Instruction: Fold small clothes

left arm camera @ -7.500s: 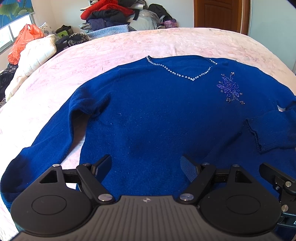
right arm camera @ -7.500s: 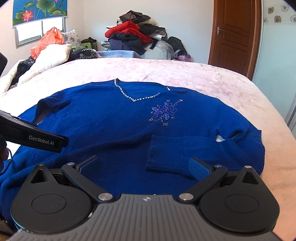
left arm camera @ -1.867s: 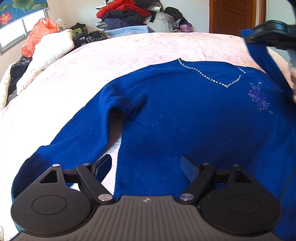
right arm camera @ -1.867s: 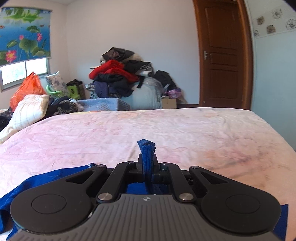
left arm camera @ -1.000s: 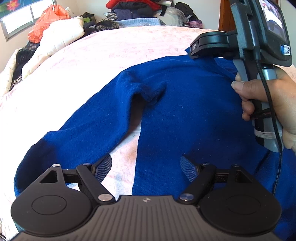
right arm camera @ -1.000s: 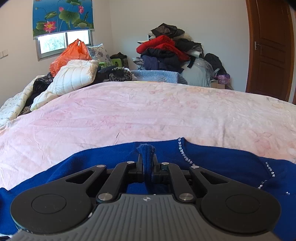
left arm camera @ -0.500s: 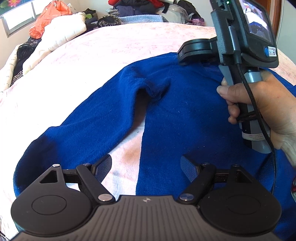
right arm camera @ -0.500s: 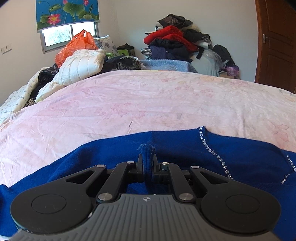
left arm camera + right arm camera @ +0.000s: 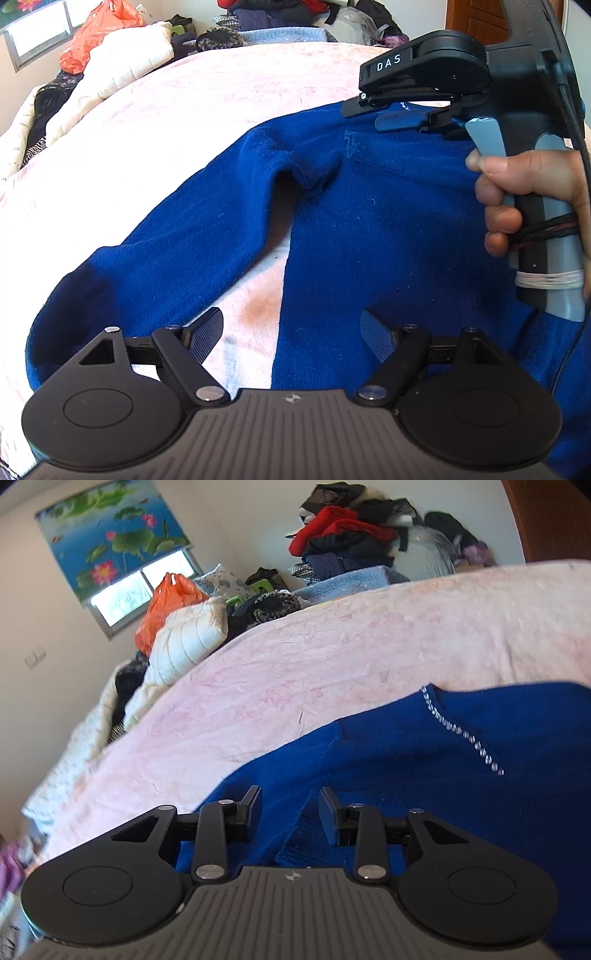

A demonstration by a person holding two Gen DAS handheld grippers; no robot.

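1 blue sweater (image 9: 388, 229), 2 grippers, 1 orange bag (image 9: 166, 602), 1 clothes pile (image 9: 354, 535).

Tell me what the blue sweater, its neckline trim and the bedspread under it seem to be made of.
Blue sweater: looks like a soft matte knit, wool or acrylic; fine fuzzy surface with lint specks, and a ribbed cuff near the right gripper.
Neckline trim: small clear shiny stones, probably rhinestones or beads.
Bedspread: pale pink woven cloth, matte and finely creased, perhaps cotton.
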